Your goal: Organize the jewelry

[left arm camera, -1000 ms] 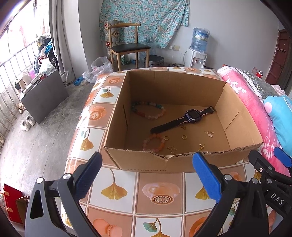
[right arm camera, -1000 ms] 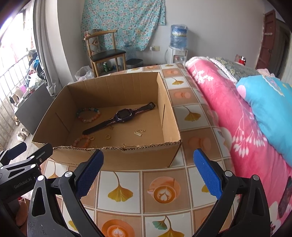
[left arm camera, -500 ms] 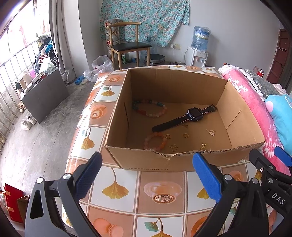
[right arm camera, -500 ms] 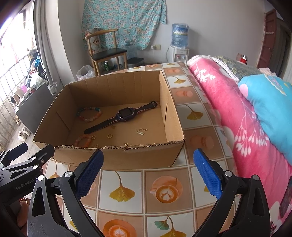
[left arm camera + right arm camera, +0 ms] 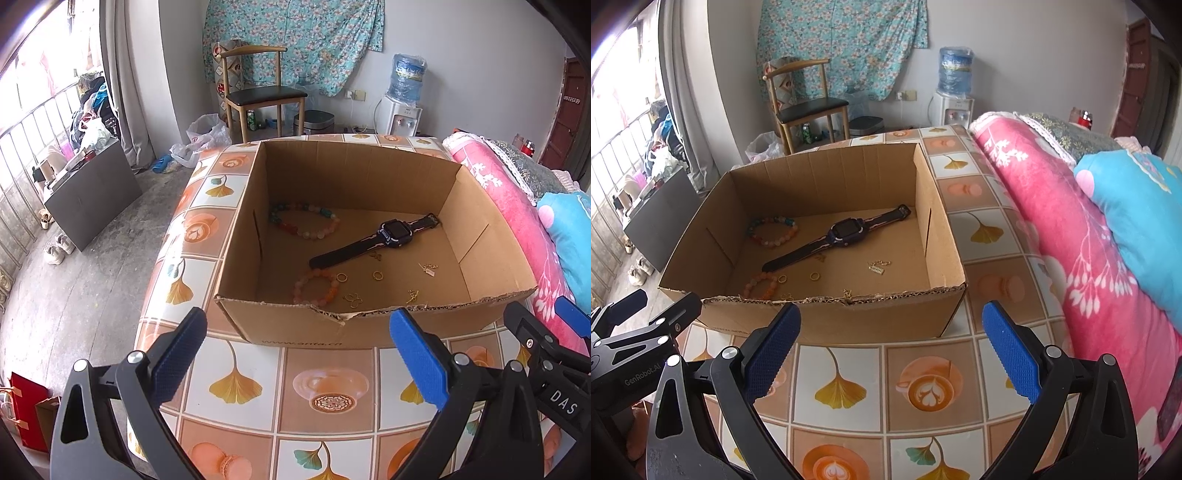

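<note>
Cardboard box (image 5: 288, 332) already holds the watch (image 5: 373, 242), bracelets and gold bits; both grippers hover at its near wall, jaws wide open, empty. Just arriving or all done? Can't tell.

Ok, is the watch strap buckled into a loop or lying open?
Open. The watch lies flat on the box floor, its strap stretched straight both ways.
</note>
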Demonstrator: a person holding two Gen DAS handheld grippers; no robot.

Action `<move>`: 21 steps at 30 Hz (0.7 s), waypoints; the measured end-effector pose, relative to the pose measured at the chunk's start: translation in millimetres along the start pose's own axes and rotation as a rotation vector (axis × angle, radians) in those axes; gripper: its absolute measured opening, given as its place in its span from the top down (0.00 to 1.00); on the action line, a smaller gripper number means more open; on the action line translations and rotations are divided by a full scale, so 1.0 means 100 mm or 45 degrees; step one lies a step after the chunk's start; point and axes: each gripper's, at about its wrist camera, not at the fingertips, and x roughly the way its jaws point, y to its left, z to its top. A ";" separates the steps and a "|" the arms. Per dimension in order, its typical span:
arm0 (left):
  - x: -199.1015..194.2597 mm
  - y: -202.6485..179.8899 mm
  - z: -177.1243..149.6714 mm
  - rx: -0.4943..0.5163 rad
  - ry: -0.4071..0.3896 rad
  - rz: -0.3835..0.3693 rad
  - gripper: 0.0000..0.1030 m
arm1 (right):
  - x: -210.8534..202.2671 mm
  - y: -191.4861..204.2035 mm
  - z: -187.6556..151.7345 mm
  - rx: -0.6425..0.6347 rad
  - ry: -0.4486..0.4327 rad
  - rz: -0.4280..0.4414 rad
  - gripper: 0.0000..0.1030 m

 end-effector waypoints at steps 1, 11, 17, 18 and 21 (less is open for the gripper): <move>0.00 0.00 0.00 0.002 0.000 -0.002 0.05 | 0.00 0.01 0.00 0.002 -0.001 0.000 0.08; -0.01 0.00 0.00 0.002 -0.001 0.000 0.05 | 0.00 0.01 0.00 0.004 0.000 0.000 0.08; 0.00 0.00 0.00 0.003 -0.001 0.000 0.05 | 0.00 0.01 -0.01 0.012 0.004 0.010 0.08; -0.01 0.00 0.00 0.003 -0.001 0.001 0.05 | 0.00 0.02 -0.01 0.012 0.005 0.009 0.08; -0.01 0.01 0.00 0.002 0.000 0.000 0.05 | 0.00 0.01 -0.01 0.012 0.003 0.007 0.08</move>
